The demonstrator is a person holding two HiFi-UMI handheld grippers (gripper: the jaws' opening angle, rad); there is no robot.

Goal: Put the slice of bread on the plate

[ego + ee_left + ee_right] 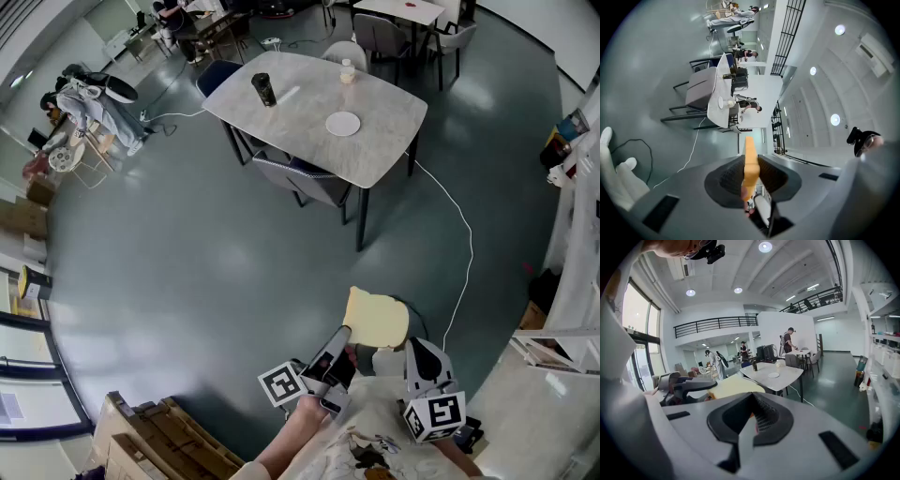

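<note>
A pale slice of bread [377,319] is held over the grey floor, flat side up, by its near left edge. My left gripper [347,332] is shut on it; in the left gripper view the bread [750,161] stands edge-on between the two pads. The right gripper [418,347] hovers just right of the slice with its jaws together and nothing in them. From the right gripper view the bread [733,385] and the left gripper [686,387] lie ahead to the left. The white plate [343,123] sits on the far grey table [375,159].
A black cup [264,89] and a small pale bottle [347,71] also stand on the table. Chairs [309,178] are tucked under its near side. A white cable [464,244] runs across the floor. Wooden pallets [159,436] lie at the lower left, shelving [572,309] at the right.
</note>
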